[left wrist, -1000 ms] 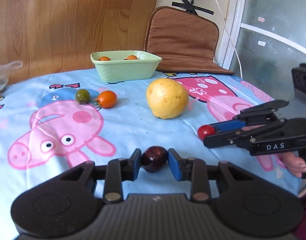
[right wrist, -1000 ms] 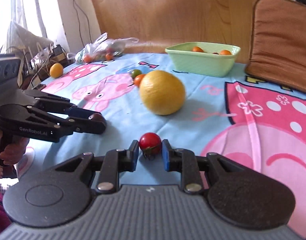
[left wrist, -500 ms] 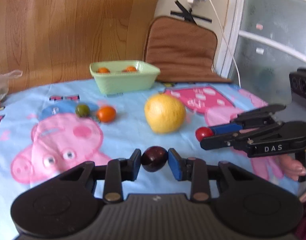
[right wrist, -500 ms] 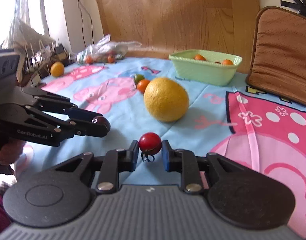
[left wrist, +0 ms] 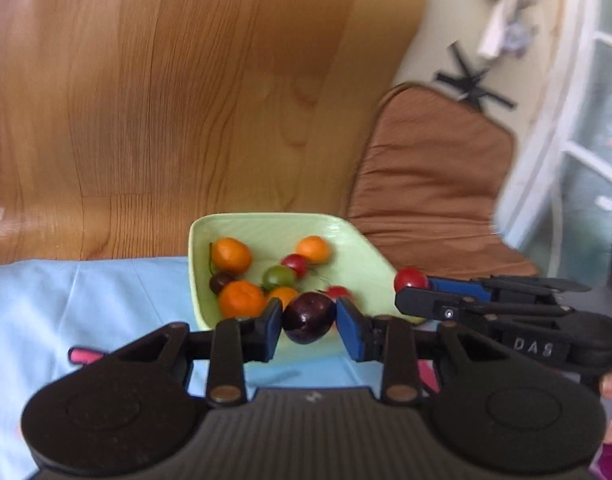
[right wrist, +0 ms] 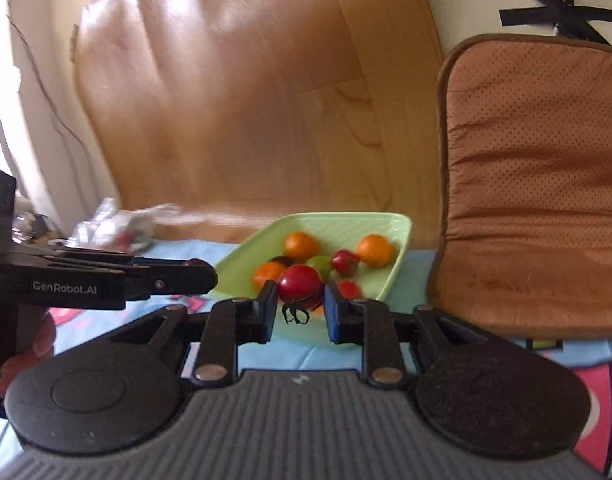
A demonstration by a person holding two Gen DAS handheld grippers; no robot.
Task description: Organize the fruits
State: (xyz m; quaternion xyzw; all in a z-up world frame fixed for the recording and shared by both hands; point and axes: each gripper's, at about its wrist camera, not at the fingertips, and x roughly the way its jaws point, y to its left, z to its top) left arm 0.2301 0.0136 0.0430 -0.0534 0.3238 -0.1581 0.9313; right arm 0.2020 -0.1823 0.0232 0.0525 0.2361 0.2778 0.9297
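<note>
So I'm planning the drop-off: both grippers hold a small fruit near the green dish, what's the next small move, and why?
Probably ease both grippers forward over the pale green square dish, then open. The left gripper is shut on a dark purple round fruit at the dish's near rim, and the right gripper on a red cherry tomato.

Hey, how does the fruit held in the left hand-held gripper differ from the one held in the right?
The dark purple fruit in the left hand-held gripper is nearly black and shows no stem; the red tomato in the right hand-held gripper is bright red with a dark green stem hanging below it. Both are small, round, glossy, pinched between blue pads, and held near the green dish.
</note>
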